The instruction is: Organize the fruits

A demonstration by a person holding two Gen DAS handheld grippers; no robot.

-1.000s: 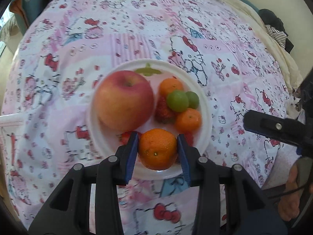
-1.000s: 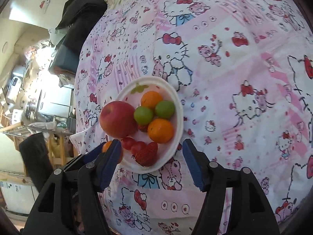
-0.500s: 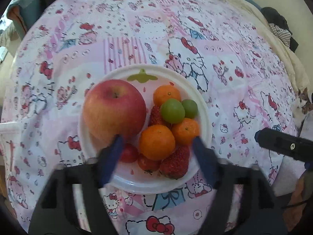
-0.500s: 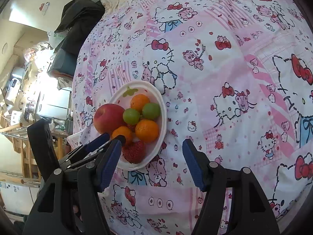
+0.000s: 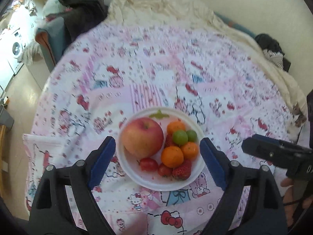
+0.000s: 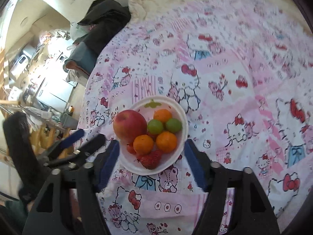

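Pink cartoon-cat cloth [image 5: 225, 90], no legible writing, under white fruit plate [image 5: 135, 176].

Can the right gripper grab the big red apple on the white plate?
Probably yes. The right gripper is open and empty, and the big red apple sits uncovered at the white plate's edge, though an orange tangerine touches it.

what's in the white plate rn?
The white plate holds one apple, three oranges, two green grapes, cherry tomatoes and a strawberry. Another red fruit between them is mostly covered.
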